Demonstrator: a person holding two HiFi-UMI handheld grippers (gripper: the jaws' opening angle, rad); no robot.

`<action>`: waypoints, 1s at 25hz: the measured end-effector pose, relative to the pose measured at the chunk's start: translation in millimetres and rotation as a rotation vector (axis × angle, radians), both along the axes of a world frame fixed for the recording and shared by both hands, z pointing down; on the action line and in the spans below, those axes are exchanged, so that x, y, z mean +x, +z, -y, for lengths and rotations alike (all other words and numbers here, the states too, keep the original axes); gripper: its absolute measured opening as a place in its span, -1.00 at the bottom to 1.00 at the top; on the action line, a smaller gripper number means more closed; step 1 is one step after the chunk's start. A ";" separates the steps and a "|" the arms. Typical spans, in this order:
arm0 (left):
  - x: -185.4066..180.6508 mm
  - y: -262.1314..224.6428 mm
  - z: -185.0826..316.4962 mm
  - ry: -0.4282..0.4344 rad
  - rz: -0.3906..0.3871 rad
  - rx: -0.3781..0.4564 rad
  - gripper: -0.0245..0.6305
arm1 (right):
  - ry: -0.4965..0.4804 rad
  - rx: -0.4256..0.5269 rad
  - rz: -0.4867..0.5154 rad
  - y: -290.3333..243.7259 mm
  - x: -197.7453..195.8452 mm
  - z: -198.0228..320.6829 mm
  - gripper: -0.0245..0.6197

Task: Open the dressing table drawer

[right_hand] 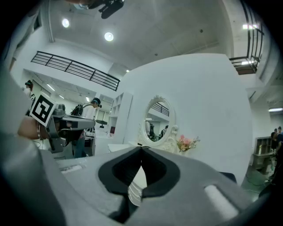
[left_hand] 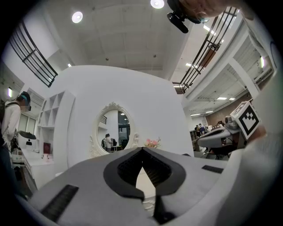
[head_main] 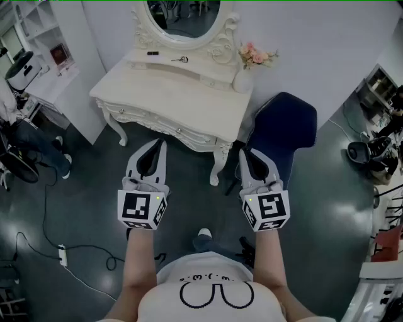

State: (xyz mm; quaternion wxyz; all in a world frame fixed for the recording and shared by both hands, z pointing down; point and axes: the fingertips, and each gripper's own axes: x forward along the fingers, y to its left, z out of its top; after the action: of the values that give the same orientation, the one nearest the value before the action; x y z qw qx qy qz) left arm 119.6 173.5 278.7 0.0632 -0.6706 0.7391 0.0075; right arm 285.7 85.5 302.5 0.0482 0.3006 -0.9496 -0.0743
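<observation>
- Two grippers are held side by side over the floor [head_main: 82,182], both pointing at the dressing table [head_main: 189,100] and well short of it.
- The left gripper [head_main: 162,143] has its grey moulded jaws closed tip to tip. Its dark ribbed pads curve round a teardrop gap, and nothing is between them.
- The right gripper [head_main: 242,151] is likewise closed and empty, tips meeting in a point. Each gripper carries a white cube printed with black square markers.
- The dressing table is cream, with a smooth matt top, a wavy front edge, carved trim and curved legs.
- The drawer [head_main: 171,127] sits in the carved front apron just under the top, facing the grippers. It is shut flush, with a small round knob, so its contents are hidden.
- An oval mirror [head_main: 182,17] in an ornate cream frame stands at the back, above a raised shelf [head_main: 170,63] that bears two small dark items, too small to identify.
- A white vase [head_main: 242,80] at the table's right rear corner holds pink flowers [head_main: 255,56].
- A dark blue padded chair [head_main: 283,129] stands just beside the table's right end.
- The floor is grey and glossy, and a thin black cable [head_main: 44,207] trails across it.
</observation>
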 end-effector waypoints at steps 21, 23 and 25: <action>-68.5 31.5 157.8 0.064 -0.024 -0.020 -0.93 | 0.053 -0.037 -0.018 38.9 -64.3 140.7 -0.92; -86.5 31.2 183.5 0.102 -0.013 -0.021 -0.93 | 0.083 -0.032 -0.018 39.4 -82.9 159.0 -0.92; -111.2 33.3 206.4 0.132 -0.013 -0.023 -0.93 | 0.116 -0.035 -0.012 42.2 -105.6 176.2 -0.92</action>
State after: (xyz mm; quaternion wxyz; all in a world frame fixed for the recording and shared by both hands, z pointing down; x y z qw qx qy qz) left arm 8.3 -32.9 312.0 0.0499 -0.7185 0.6937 0.0075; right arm 180.1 -90.7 344.7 0.0631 0.3538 -0.9315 -0.0566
